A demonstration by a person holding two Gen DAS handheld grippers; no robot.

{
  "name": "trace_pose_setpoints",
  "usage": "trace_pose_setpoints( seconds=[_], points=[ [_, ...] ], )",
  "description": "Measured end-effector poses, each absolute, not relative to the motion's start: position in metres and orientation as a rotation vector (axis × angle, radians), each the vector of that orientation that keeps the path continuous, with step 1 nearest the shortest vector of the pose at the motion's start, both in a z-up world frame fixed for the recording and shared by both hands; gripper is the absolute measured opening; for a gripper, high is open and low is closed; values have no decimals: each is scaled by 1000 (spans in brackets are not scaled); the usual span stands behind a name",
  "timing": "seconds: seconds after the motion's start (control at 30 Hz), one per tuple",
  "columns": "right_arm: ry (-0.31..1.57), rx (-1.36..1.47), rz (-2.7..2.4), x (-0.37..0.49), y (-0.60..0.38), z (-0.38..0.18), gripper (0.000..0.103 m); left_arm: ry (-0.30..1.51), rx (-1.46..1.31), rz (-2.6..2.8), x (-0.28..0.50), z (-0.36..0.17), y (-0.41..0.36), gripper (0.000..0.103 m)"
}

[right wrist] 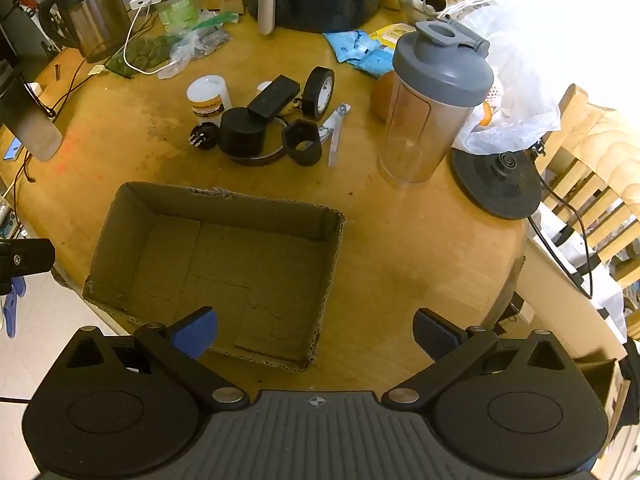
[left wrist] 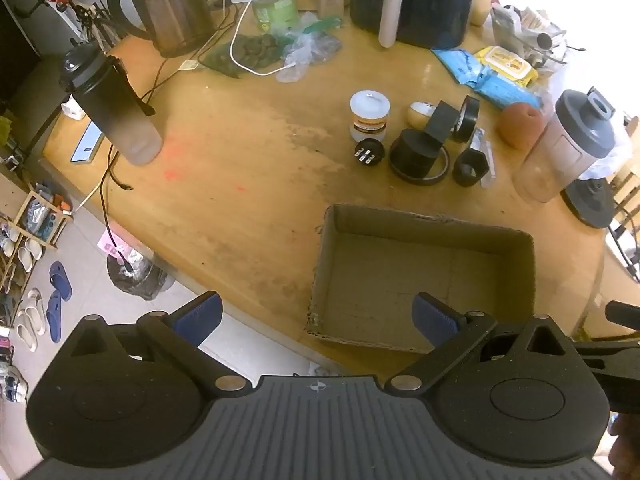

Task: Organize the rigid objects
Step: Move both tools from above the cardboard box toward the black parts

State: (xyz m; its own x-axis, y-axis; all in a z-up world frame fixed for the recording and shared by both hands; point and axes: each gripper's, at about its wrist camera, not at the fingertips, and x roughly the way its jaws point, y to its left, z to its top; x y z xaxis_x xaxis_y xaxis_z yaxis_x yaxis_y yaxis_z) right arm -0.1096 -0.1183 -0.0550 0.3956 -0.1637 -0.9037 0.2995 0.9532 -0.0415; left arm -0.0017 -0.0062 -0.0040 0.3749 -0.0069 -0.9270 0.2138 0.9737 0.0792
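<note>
Cardboard box [right wrist: 216, 264] open-topped and empty at the near edge of a wooden table [right wrist: 400, 248], one corner just over the rim. Left gripper [left wrist: 318, 320] above that near edge, pointing steeply down, blue fingers [left wrist: 200, 318] spread wide with nothing between them, the right-hand pad over the box floor. Right gripper [right wrist: 316, 332] likewise spread wide and empty, tilted steeply down, its left pad over the box's near wall.

Beyond the box, well apart from both grippers, a cluster of small rigid things: white jar [right wrist: 208, 98] with an orange label, upright; small black ribbed cap [right wrist: 203, 135] just in front of it; black round puck [right wrist: 242, 132] resting on a thin dark ring [right wrist: 260, 157]; black rectangular block [right wrist: 273, 97] leaning tilted on the puck's top; roll of black tape [right wrist: 319, 93] standing on edge; black hexagonal socket [right wrist: 303, 142] beside the ring; clear plastic strip [right wrist: 335, 136] to its right.

Right of the cluster, a clear shaker bottle [right wrist: 432, 108] with a grey lid, upright, and a black round base [right wrist: 496, 178] near the table edge. On the left, a dark smoky bottle [left wrist: 112, 104]. At the back: kettle [left wrist: 168, 8], white charging cable [left wrist: 240, 52], large black appliance [left wrist: 416, 0], blue packets [left wrist: 480, 76].
</note>
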Motion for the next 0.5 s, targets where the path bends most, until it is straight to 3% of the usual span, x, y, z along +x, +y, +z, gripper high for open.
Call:
trace_pose_setpoints(
  seconds=[0.5],
  points=[
    [1159, 126, -313, -96, -112, -60, 103, 1197, 172, -194, 5, -13, -1, 103]
  ],
)
